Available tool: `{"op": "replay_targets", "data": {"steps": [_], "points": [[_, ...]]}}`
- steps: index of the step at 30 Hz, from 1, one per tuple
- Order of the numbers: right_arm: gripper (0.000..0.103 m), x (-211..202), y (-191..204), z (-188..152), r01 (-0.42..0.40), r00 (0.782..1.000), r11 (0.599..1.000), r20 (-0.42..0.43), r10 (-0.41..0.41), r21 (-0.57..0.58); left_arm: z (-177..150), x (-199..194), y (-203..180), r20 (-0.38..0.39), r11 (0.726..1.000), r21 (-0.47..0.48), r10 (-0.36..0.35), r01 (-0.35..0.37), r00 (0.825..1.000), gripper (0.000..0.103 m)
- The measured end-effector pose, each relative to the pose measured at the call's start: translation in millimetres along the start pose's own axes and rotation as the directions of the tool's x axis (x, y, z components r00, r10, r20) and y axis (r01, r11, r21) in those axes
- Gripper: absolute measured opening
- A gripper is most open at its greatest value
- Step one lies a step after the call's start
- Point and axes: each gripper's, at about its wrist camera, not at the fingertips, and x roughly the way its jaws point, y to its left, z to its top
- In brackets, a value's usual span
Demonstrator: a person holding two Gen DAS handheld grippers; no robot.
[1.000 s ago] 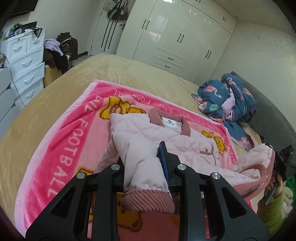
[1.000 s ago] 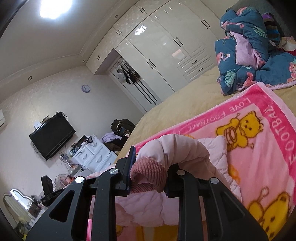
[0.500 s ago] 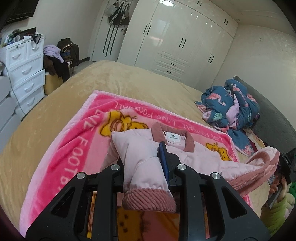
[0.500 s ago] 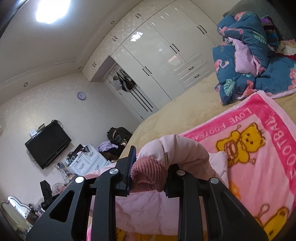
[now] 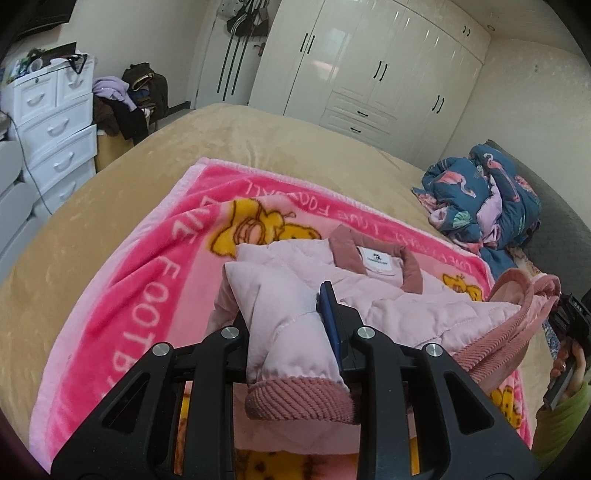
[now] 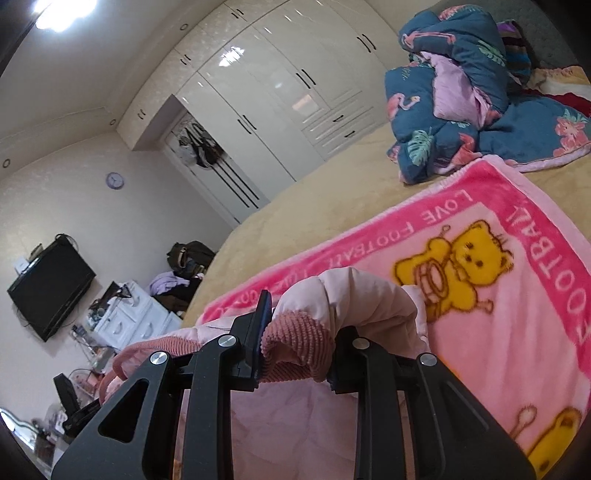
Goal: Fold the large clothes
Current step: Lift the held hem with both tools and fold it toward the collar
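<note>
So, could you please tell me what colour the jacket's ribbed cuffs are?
Dusty rose, darker than the pale pink quilted jacket; the ribbed cuff shows best in the left wrist view.

A white wardrobe [image 5: 373,74] with black handles fills the wall beyond the tan bed [image 5: 236,144], with a white drawer chest [image 5: 55,122] left of the bed, a black TV [image 6: 48,288] and round clock [image 6: 115,180] on the pale wall, and a ceiling light [image 6: 62,13] glowing above.
</note>
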Motion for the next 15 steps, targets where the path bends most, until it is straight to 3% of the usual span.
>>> {"op": "replay_targets", "data": {"steps": [10,15], "points": [[0.024,31.6,-14.5,-6.0,0.065,0.998,0.998,-0.013,-0.065,0.013,-3.9,21.6,2.9,0.029,0.999,-0.042,0.0,0.001,1.0,0.021],[0.024,48.7,-24.0,-9.8,0.105,0.994,0.994,-0.036,-0.104,0.029,-8.9,32.8,0.2,0.057,0.998,-0.059,-0.002,0.005,0.998,0.029]]}}
